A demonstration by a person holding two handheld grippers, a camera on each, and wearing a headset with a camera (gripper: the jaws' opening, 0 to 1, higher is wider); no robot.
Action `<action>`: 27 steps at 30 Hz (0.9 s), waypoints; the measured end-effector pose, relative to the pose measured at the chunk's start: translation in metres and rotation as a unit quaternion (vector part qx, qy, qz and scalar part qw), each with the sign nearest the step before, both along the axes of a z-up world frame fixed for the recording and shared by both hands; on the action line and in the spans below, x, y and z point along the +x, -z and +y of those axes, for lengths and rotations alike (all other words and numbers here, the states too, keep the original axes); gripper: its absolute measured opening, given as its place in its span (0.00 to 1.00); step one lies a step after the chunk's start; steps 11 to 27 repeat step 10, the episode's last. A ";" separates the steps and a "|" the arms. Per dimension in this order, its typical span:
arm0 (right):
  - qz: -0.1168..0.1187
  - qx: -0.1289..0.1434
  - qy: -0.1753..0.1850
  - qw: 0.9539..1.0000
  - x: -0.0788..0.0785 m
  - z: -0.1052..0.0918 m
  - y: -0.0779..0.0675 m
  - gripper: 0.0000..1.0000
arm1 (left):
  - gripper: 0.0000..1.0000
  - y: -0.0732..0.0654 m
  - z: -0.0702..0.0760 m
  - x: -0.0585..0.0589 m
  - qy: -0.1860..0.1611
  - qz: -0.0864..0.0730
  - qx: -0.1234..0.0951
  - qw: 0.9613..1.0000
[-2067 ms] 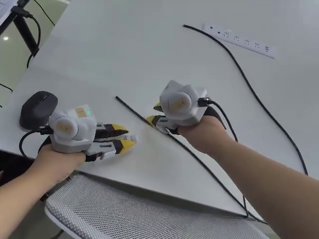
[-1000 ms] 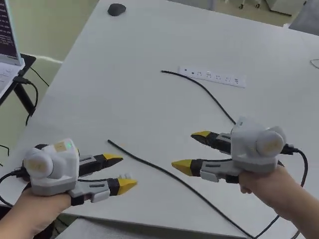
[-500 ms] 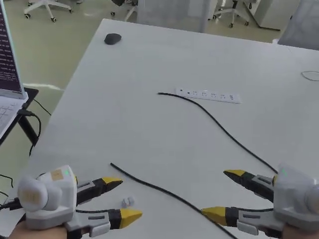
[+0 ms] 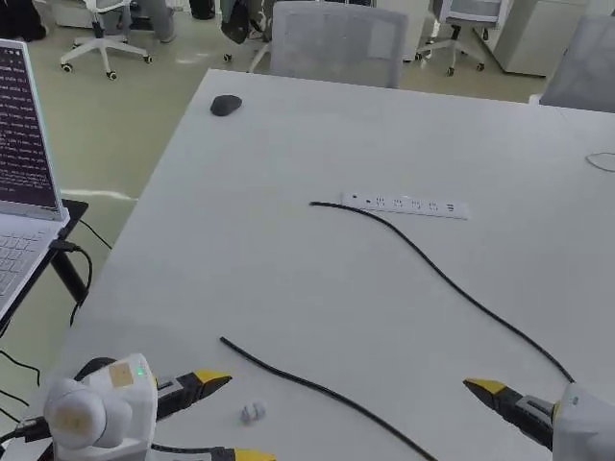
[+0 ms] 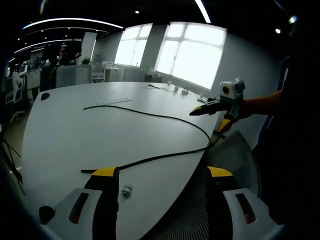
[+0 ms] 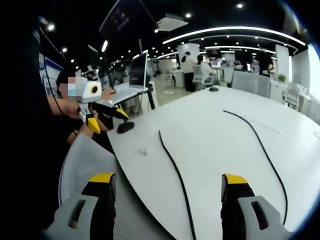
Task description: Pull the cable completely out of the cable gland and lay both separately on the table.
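Observation:
A short black cable [image 4: 322, 389] lies loose on the white table [image 4: 288, 259], running from the front middle toward the right front edge. The small pale cable gland [image 4: 252, 412] lies apart from it, just left of the cable. My left gripper [image 5: 162, 171] is open, and the gland [image 5: 126, 190] sits on the table by its left jaw, with the cable [image 5: 150, 159] beyond. My right gripper [image 6: 168, 179] is open and holds nothing; its upper fingertip [image 4: 480, 387] shows at the lower right. From the right gripper view, the cable [image 6: 172, 160] and gland [image 6: 145, 150] lie ahead.
A white power strip [image 4: 404, 205] with a long black cord [image 4: 461, 288] crosses the table's middle. One dark mouse [image 4: 226, 105] rests at the far left edge, another [image 6: 125, 127] by the left gripper. A laptop [image 4: 19, 192] stands left of the table, with office chairs beyond.
The right gripper left the cable, opened and drew back to the right. The gland left the left gripper's tips and now lies on the table. The head camera tilted up.

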State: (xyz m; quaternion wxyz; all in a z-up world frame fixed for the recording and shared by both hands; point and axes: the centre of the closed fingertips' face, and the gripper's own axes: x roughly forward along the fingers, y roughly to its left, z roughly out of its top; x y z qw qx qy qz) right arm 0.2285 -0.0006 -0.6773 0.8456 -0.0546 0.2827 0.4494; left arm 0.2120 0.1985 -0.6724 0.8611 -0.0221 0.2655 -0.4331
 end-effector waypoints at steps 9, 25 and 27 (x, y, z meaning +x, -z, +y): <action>0.009 -0.006 0.008 1.000 -0.004 -0.008 0.005 0.96 | 0.81 0.013 0.002 -0.006 0.002 0.023 0.024 0.999; 0.011 -0.009 0.006 1.000 -0.005 -0.008 0.006 0.97 | 0.83 0.013 0.002 -0.006 -0.001 0.026 0.022 0.999; 0.011 -0.009 0.006 1.000 -0.005 -0.008 0.006 0.97 | 0.83 0.013 0.002 -0.006 -0.001 0.026 0.022 0.999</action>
